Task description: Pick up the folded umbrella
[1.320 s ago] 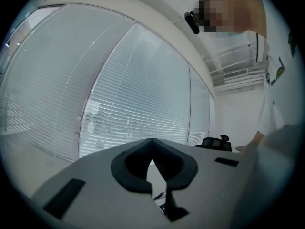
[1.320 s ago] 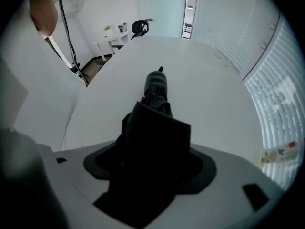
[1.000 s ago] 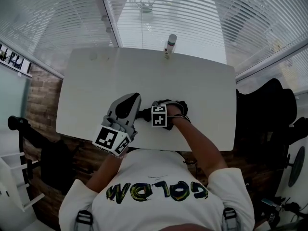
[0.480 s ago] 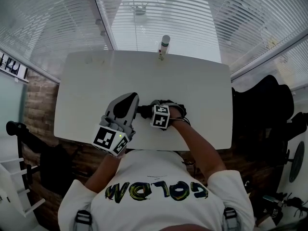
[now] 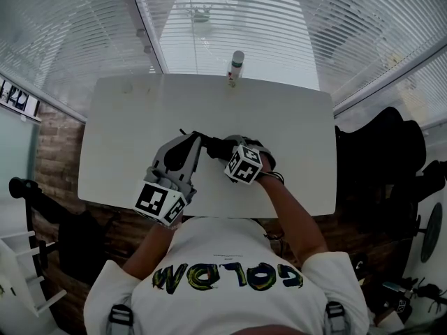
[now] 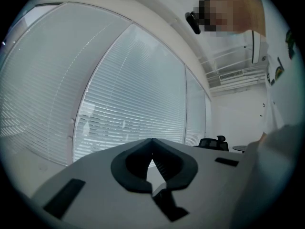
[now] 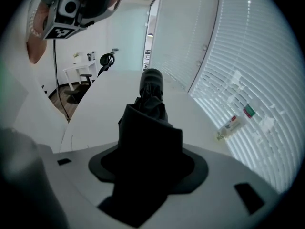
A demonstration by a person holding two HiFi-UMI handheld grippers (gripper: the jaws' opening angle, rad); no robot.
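The folded umbrella (image 5: 209, 144) is black and compact. My right gripper (image 5: 225, 149) is shut on it and holds it a little above the white table (image 5: 293, 124), near the front middle. In the right gripper view the umbrella (image 7: 151, 94) fills the space between the jaws and sticks out ahead, its rounded end pointing away over the table. My left gripper (image 5: 194, 142) hangs just left of the umbrella, pointing level. In the left gripper view its jaws (image 6: 151, 142) meet at the tips with nothing between them.
A small bottle (image 5: 236, 64) stands at the table's far edge against the window blinds; the right gripper view shows that bottle (image 7: 233, 123) on the right. A black office chair (image 5: 391, 159) stands beyond the table's right end.
My right gripper has risen off the table with the umbrella and rolled, so its marker cube now tilts. The umbrella's end now shows over the table. The left gripper has stayed put.
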